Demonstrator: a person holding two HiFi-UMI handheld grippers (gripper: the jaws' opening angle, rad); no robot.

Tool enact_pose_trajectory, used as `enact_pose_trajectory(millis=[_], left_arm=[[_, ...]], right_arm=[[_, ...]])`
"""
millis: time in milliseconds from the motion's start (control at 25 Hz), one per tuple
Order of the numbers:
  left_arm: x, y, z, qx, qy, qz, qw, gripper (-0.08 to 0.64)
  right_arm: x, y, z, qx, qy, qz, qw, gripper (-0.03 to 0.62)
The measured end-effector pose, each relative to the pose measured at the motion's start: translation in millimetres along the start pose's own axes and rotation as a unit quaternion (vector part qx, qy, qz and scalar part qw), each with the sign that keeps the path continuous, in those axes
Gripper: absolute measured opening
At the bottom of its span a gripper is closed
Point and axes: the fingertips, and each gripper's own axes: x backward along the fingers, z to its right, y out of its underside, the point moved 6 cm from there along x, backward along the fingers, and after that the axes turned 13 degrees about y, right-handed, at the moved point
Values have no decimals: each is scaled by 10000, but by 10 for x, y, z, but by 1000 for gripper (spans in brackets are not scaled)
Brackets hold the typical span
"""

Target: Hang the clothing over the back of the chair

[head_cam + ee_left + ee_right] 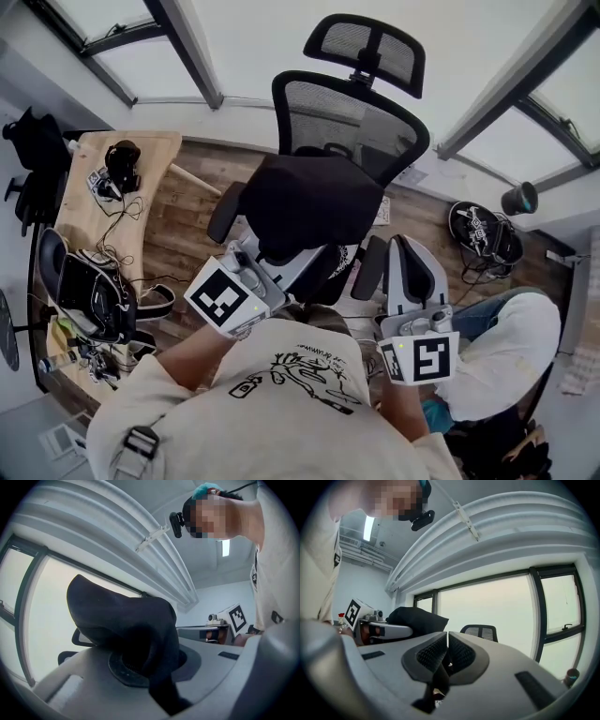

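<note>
Black mesh office chair (349, 120) with headrest stands at 12 o'clock of the person, its back toward the windows. Wooden worktop (155, 145) lies at 9 o'clock, cluttered with cables and dark gear.

Black clothing (314, 202) is held over the chair's seat, in front of the backrest and not on it.

Left hand-held gripper (255, 251), at 7 o'clock of the clothing, has its jaws clamped on it. The left gripper view shows fabric bunched up and over them.

Right hand-held gripper (405, 244), at 4 o'clock of the clothing, has its jaws pressed together. A thin dark fold of the clothing is pinched between the ribbed pads (431, 652).
</note>
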Motion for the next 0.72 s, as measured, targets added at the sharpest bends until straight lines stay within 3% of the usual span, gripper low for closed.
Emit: enact_pose_trajectory(millis=[360, 720], left_arm=[[-453, 58, 78, 38, -46, -2, 10000, 49], [-618, 87, -211, -43, 163, -127, 9998, 51]], right_arm=[[-64, 85, 489, -77, -265, -48, 9996, 8], [-340, 100, 531, -125, -412, -5, 9991, 8]])
